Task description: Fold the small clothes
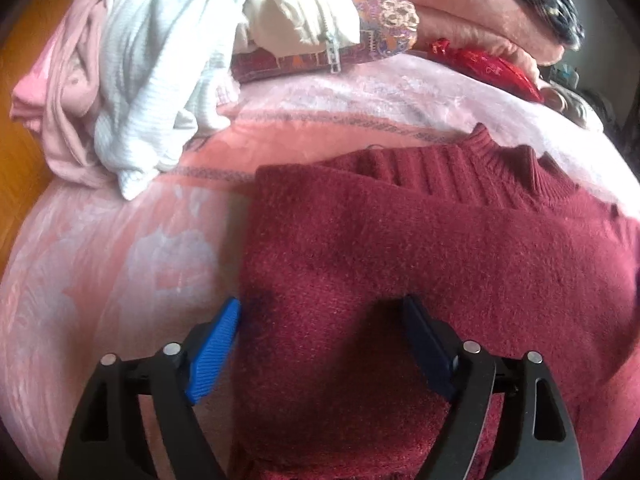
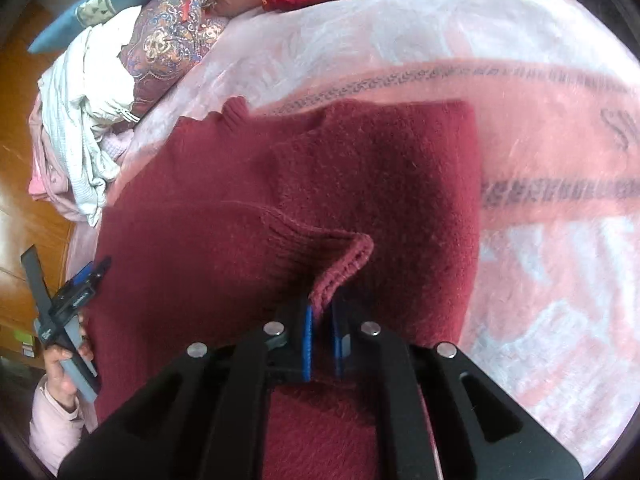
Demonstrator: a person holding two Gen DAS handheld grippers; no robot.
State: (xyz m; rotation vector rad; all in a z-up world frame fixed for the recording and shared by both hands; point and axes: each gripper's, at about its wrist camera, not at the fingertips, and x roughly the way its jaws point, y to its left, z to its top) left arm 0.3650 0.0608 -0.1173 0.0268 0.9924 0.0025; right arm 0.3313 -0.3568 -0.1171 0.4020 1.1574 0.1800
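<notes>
A dark red knit sweater (image 1: 400, 248) lies partly folded on a pink blanket (image 1: 120, 264); it also shows in the right wrist view (image 2: 224, 208). My left gripper (image 1: 320, 320) is open just above the sweater's left edge, with nothing between its blue pads. My right gripper (image 2: 321, 316) is shut on the sweater's ribbed cuff (image 2: 340, 264) and holds it lifted over the sweater's body. The left gripper (image 2: 90, 272) appears at the sweater's far left edge in the right wrist view.
A pile of white and pink clothes (image 1: 136, 80) lies at the bed's left edge. A patterned cushion (image 1: 376, 20), a red pouch (image 1: 488, 64) and pink folded blankets (image 1: 480, 4) lie behind. Wooden floor (image 2: 24, 92) is to the left.
</notes>
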